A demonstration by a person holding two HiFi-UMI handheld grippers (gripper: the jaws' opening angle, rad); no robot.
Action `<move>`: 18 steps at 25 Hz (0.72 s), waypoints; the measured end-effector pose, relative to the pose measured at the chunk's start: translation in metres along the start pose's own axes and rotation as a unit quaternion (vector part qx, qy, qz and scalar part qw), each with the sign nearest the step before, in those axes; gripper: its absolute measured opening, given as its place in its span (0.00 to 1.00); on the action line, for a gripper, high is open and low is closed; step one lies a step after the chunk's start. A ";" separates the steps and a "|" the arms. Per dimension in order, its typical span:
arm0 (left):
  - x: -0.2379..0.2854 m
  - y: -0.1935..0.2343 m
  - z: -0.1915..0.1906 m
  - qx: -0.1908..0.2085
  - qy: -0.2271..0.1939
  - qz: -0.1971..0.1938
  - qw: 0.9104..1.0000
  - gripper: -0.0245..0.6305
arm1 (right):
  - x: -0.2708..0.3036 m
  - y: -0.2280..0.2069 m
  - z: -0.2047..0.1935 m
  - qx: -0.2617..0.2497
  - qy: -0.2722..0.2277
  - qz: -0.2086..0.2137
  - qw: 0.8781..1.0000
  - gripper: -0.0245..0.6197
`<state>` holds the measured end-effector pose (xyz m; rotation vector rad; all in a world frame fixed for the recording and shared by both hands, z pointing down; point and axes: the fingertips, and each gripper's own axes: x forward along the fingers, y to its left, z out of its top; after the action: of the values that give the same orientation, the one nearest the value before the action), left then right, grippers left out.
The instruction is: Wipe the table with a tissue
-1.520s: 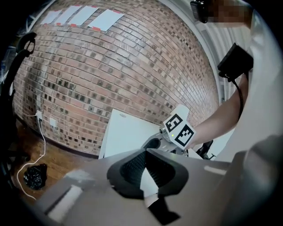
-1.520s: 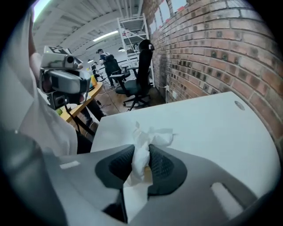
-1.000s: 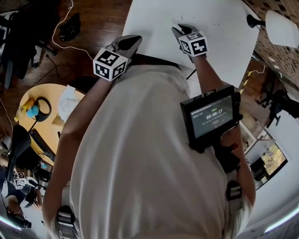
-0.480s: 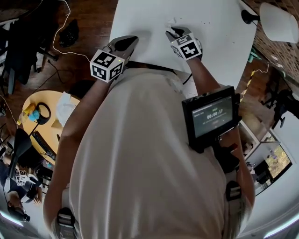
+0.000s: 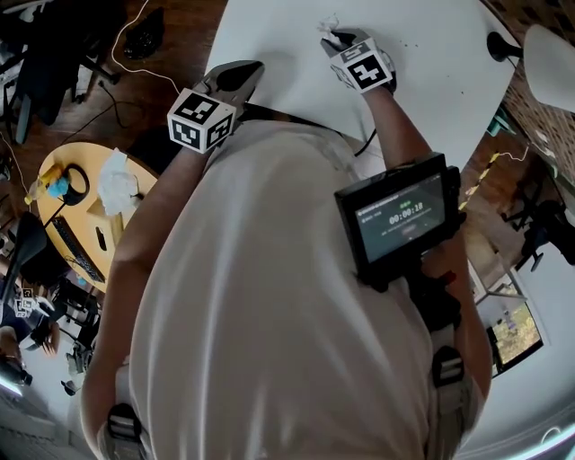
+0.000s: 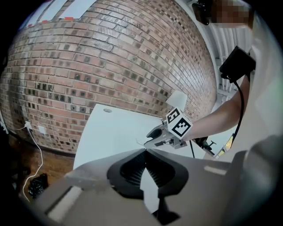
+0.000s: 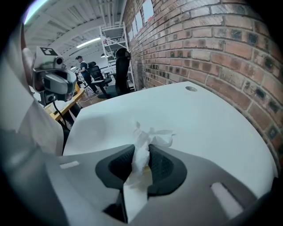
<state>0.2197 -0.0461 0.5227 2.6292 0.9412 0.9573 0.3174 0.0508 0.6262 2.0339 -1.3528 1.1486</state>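
Two grippers over white tabletop (image 7: 208,119). Right gripper (image 7: 142,149): jaws clamped on crumpled white tissue (image 7: 152,137), wad pinched between them, frilled end poking out past tips, close over tabletop. Left gripper (image 6: 145,152): jaws together, nothing between them.

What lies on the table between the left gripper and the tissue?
Only bare white table separates left gripper from tissue, per the head view.
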 end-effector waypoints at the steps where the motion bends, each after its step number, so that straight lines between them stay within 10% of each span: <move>1: 0.001 -0.004 0.000 0.000 0.001 0.001 1.000 0.04 | -0.003 -0.005 -0.002 0.005 -0.002 -0.002 1.000 0.17; 14: 0.012 -0.025 0.001 0.033 0.005 -0.019 0.999 0.04 | -0.052 -0.084 -0.062 0.183 0.009 -0.117 0.976 0.17; 18: 0.015 -0.025 -0.001 0.033 0.008 -0.027 0.999 0.04 | -0.047 -0.050 -0.063 0.157 0.012 -0.098 0.983 0.16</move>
<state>0.2150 -0.0169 0.5219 2.6399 1.0592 0.9511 0.3294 0.1429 0.6271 2.3016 -0.9803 1.3587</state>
